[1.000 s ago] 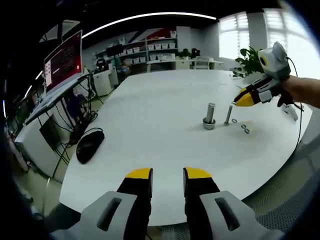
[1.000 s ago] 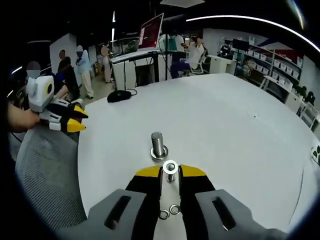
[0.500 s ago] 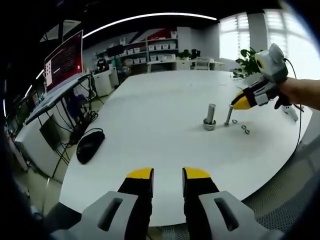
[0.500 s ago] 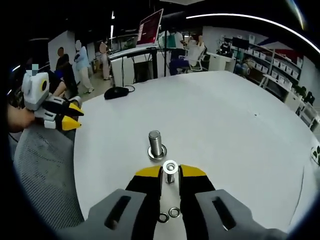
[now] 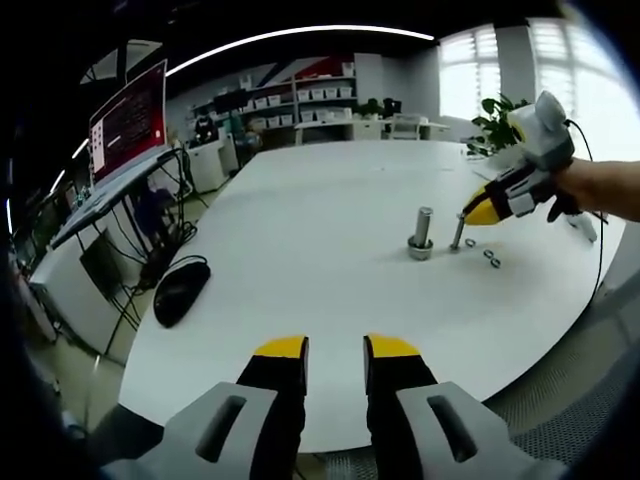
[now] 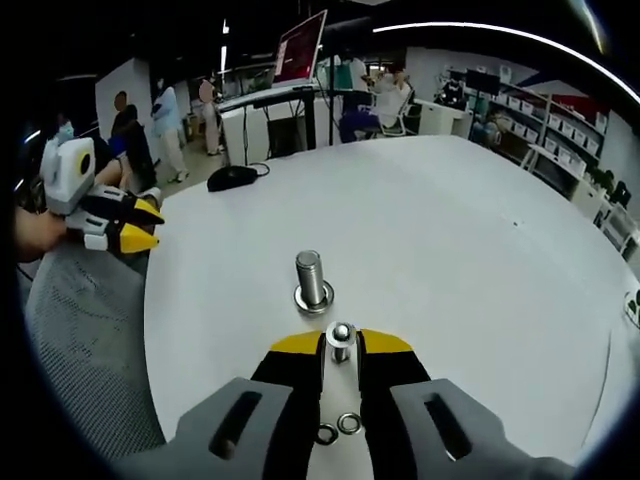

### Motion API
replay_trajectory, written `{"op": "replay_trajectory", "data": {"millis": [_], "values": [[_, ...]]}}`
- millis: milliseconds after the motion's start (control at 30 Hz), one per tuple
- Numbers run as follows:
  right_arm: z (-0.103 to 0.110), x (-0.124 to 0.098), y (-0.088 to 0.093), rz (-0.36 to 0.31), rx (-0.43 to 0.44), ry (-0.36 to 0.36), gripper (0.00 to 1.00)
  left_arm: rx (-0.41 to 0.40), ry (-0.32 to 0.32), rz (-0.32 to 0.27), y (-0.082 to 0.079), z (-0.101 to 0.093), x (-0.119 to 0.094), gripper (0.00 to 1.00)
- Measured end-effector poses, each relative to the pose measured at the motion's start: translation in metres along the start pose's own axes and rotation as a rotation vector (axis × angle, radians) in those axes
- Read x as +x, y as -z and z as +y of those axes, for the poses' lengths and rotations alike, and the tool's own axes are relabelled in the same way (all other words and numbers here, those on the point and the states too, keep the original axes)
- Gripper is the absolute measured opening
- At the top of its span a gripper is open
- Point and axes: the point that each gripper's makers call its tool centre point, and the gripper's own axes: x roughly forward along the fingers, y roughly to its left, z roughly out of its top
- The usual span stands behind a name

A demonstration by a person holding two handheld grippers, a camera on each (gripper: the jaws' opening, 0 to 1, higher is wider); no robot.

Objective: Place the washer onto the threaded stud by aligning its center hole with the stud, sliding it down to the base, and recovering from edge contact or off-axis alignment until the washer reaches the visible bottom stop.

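Washer (image 6: 341, 332) is held at the slim stud's top between the right gripper (image 6: 341, 345) fingers; centring and sliding down are needed next; left gripper (image 5: 334, 347) fingers are parted, empty

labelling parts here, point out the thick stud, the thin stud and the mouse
thick stud (image 6: 311, 279), right gripper view, its shaft
thin stud (image 6: 341, 340), right gripper view, near its top
mouse (image 5: 180, 290), left gripper view, middle of its back
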Motion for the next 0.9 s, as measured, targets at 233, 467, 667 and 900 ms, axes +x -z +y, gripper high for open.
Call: {"op": "replay_trajectory", "data": {"millis": [233,467,667,900], "values": [[0.002,0.01,0.009,0.026,-0.005,-0.01,0.14,0.002,0.001,0.002,0.001,0.0,0.0,0.19],[0.003,0.02,0.018,0.06,-0.023,-0.019,0.14,-0.003,0.01,0.007,0.002,-0.001,0.0,0.17],[0.006,0.026,0.025,0.077,-0.021,-0.025,0.14,-0.001,0.008,0.009,0.003,0.0,0.0,0.16],[0.009,0.031,0.033,0.086,0.0,-0.051,0.16,0.001,0.007,0.013,0.004,0.001,0.001,0.15]]}}
